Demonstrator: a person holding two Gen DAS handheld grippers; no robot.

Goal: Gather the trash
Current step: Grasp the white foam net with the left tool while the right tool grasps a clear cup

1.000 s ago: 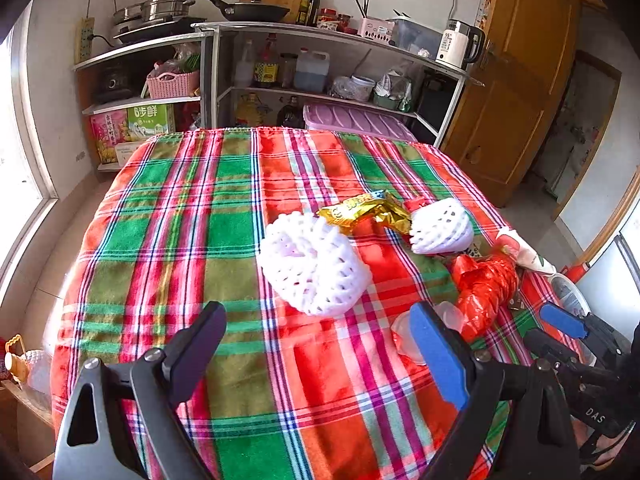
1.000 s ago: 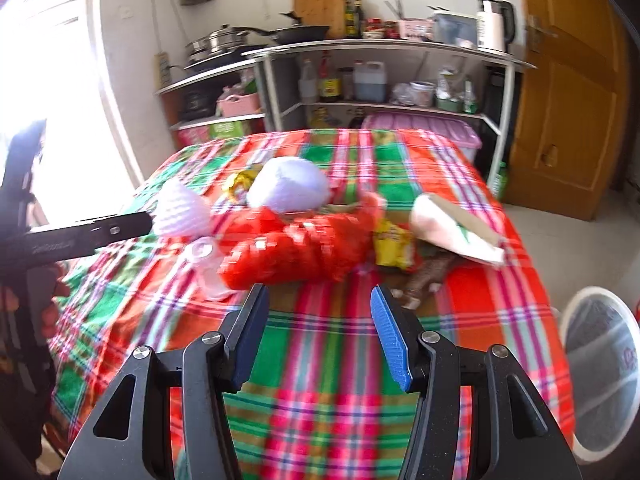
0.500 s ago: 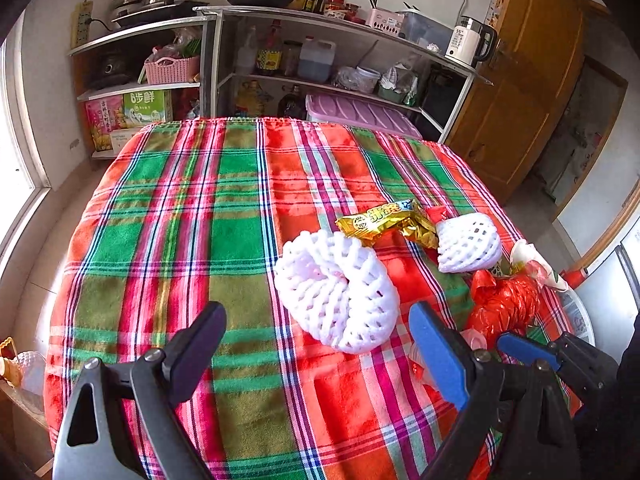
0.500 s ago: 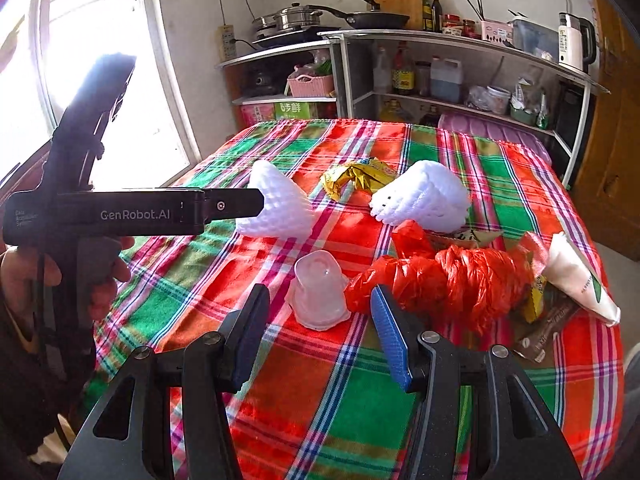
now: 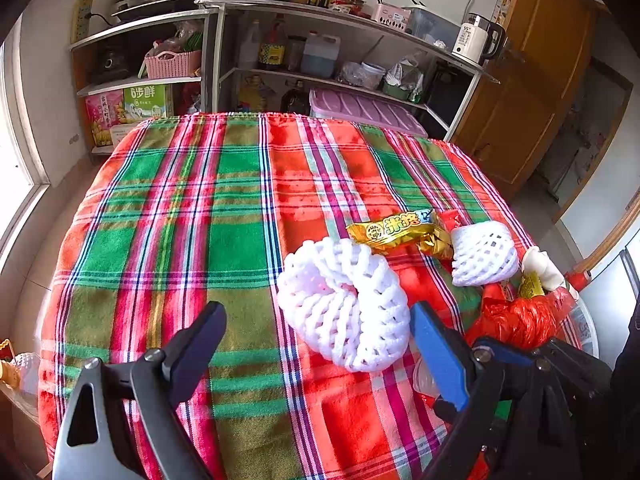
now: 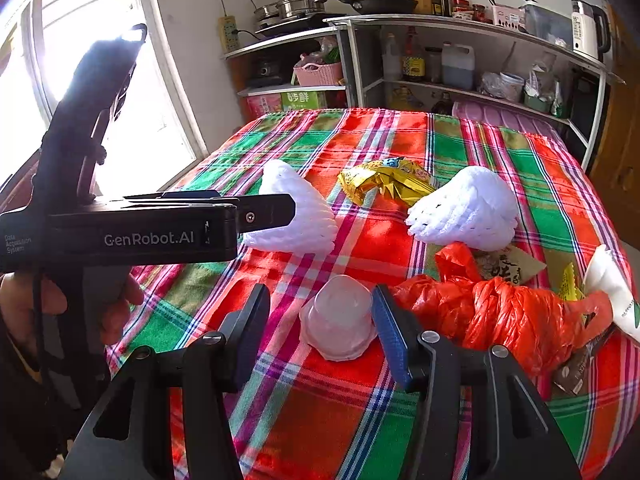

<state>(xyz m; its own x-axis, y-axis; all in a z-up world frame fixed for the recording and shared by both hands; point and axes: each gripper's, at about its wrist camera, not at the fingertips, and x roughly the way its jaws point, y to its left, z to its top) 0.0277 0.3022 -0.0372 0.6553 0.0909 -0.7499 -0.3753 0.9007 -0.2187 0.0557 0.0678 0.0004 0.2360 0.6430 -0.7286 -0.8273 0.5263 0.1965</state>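
An upturned clear plastic cup [image 6: 338, 328] sits between the spread fingers of the right gripper [image 6: 324, 320], its right side touching the blue pad [image 6: 390, 334], the red plastic bag [image 6: 508, 316] at its 3 o'clock. This looks like the grasp step; next, close gently without crushing. The left gripper [image 5: 316, 344], spread, hovers short of the white foam fruit net [image 5: 344, 304] on the plaid tablecloth [image 5: 180, 208].

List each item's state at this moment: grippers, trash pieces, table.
left gripper: open, near foam net in front.
right gripper: open, straddling the cup.
clear plastic cup: upside down on cloth, ungripped.
near foam net: lying loose.
far foam net: lying loose.
gold wrapper: crumpled, flat.
red plastic bag: twisted, bunched.
table: covered by plaid cloth.
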